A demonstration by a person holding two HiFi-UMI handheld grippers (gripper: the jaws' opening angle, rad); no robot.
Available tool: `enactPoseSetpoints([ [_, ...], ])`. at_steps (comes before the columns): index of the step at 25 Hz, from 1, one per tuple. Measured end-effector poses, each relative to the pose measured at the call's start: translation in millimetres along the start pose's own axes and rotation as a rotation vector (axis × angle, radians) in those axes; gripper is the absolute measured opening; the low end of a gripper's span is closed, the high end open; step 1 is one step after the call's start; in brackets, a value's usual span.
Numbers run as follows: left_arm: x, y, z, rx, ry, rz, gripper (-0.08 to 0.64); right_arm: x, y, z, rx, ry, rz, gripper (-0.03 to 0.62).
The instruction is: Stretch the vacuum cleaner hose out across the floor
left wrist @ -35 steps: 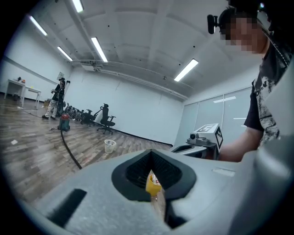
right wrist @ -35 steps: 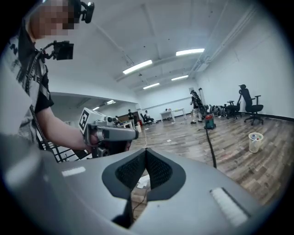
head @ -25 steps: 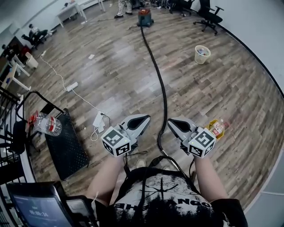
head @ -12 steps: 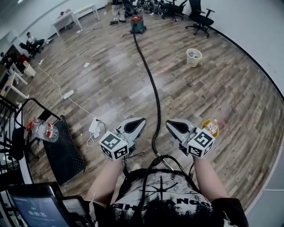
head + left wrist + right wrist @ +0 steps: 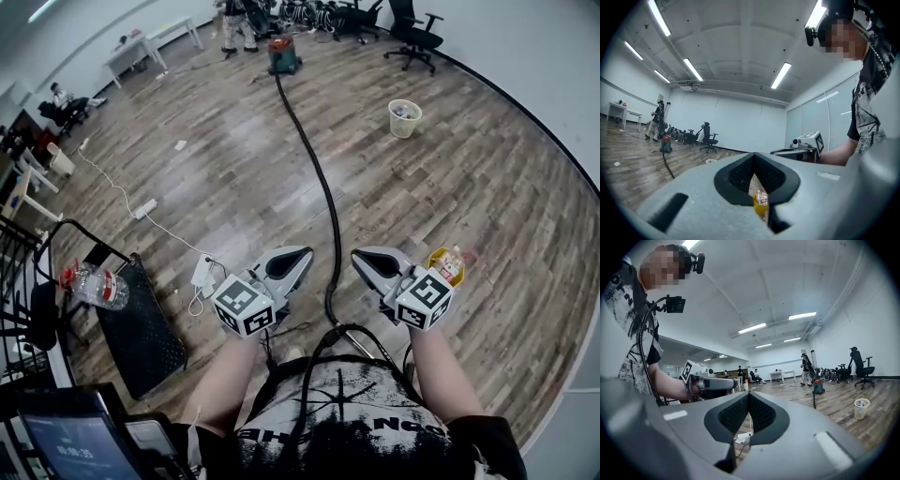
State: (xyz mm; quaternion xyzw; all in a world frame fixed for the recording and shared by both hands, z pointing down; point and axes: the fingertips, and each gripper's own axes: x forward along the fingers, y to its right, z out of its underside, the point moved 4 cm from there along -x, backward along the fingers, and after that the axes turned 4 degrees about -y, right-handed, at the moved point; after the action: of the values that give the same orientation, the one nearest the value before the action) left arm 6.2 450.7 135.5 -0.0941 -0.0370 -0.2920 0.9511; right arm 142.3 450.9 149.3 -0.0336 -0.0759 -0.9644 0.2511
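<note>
1. Hose (image 5: pixel 319 178), in the head view, lies on the floor in one long, nearly straight run from the vacuum cleaner (image 5: pixel 282 56) to just in front of your feet. The stretch looks mostly done. Only a small curl at the end farthest from the vacuum cleaner seems left to pull out. Your left gripper (image 5: pixel 302 253) and right gripper (image 5: pixel 358 255) hang on either side of that far end, clear of the hose.
2. In the left gripper view, your fingers are pressed together with nothing between them. The vacuum cleaner sits far off, with the hose trailing from it.
3. In the right gripper view, these fingers are likewise closed and empty. The hose leaves the distant vacuum cleaner untouched.
</note>
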Motion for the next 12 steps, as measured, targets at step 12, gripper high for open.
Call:
enactPoseSetpoints([
  [12,-10.9,-8.2,2.0,-0.008,-0.015,0.004,0.000,12.7,-11.3,-2.1,-0.013,-0.003,-0.005,0.007],
])
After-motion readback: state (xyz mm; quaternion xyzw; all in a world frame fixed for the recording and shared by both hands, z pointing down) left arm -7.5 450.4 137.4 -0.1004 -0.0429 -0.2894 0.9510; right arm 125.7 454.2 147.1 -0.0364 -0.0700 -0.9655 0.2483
